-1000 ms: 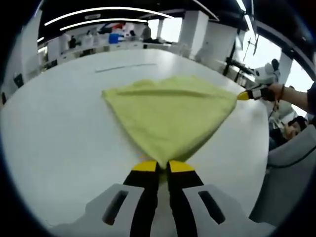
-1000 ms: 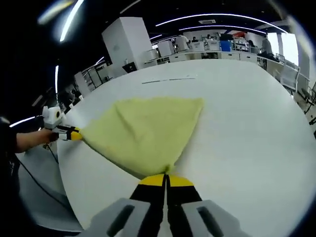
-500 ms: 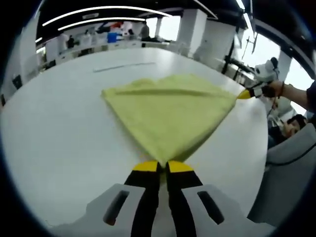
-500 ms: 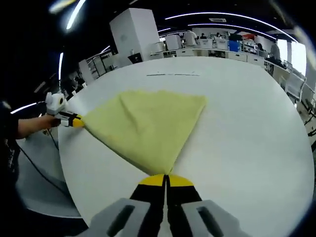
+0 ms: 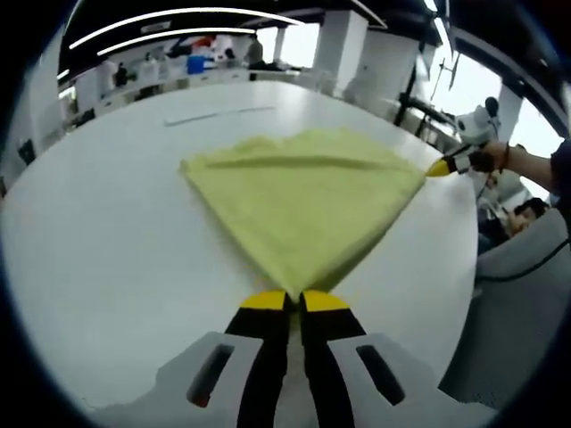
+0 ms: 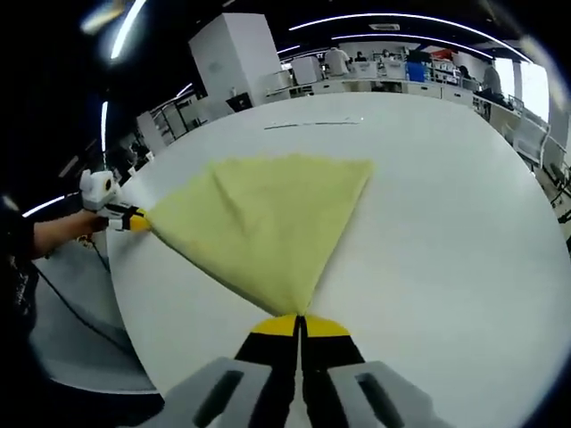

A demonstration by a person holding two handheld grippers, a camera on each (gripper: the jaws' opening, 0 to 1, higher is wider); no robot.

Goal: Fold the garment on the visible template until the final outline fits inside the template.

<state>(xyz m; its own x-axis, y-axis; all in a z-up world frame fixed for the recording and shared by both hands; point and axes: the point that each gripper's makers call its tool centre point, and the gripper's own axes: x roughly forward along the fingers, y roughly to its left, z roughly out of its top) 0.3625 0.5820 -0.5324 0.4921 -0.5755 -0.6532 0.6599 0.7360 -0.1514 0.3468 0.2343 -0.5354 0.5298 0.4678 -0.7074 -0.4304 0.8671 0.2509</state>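
Left gripper view: left tool, jaws closed tight w/ yellow tips pinching the near corner of the yellow-green garment. Garment lies spread flat on the white desk, roughly triangular from this angle, a fold ridge running across its far part. Right tool comes in from the right, held by a hand, its yellow tip at the garment's right corner; jaw gap too small to tell there.

Right gripper view: right tool also closed, tips clamped on the garment corner nearest it. Left tool at the cloth's left corner, near desk edge. Cloth is stretched btwn the two tools. A thin dark line marks the desk beyond the garment; can't tell if it's the template.
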